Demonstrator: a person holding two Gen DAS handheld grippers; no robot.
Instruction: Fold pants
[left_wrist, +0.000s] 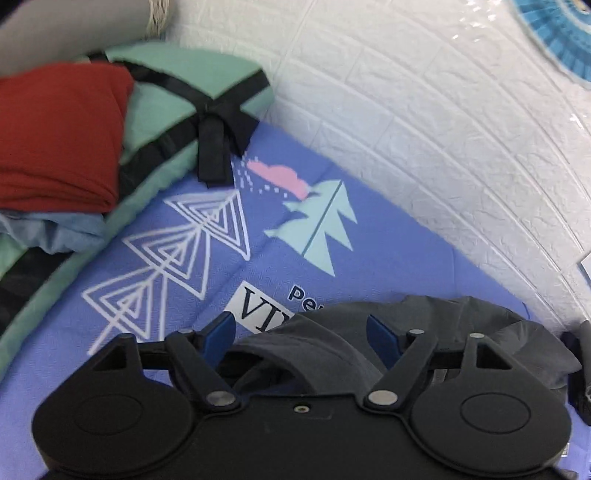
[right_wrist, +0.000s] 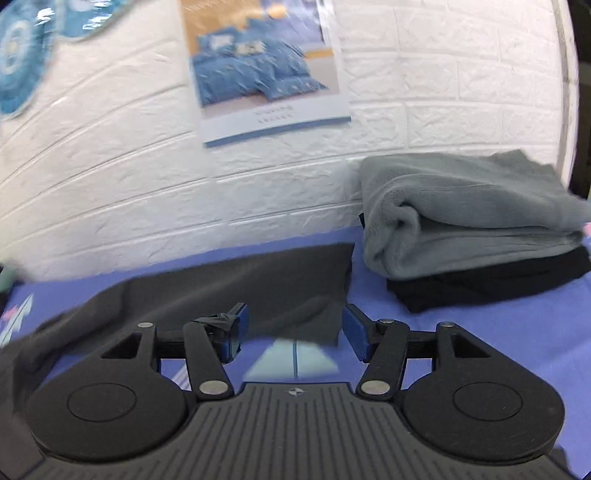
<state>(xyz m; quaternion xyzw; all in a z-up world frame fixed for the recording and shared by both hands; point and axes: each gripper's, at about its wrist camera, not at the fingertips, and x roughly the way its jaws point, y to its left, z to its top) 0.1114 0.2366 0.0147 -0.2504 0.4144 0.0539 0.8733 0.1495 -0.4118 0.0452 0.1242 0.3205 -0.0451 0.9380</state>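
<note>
Dark grey pants (left_wrist: 443, 325) lie on a blue patterned sheet (left_wrist: 388, 258). In the left wrist view my left gripper (left_wrist: 301, 341) is open, its blue pads on either side of a raised fold of the pants, not closed on it. In the right wrist view the pants (right_wrist: 229, 288) lie spread flat ahead and to the left. My right gripper (right_wrist: 293, 334) is open just in front of the pants' near edge, with nothing between its pads.
A white brick-pattern wall (right_wrist: 110, 177) runs along the back of the bed. A folded red cloth (left_wrist: 59, 133) lies on green and black bedding (left_wrist: 177, 110) at left. A folded grey blanket (right_wrist: 469, 218) on a black garment (right_wrist: 480, 284) sits at right.
</note>
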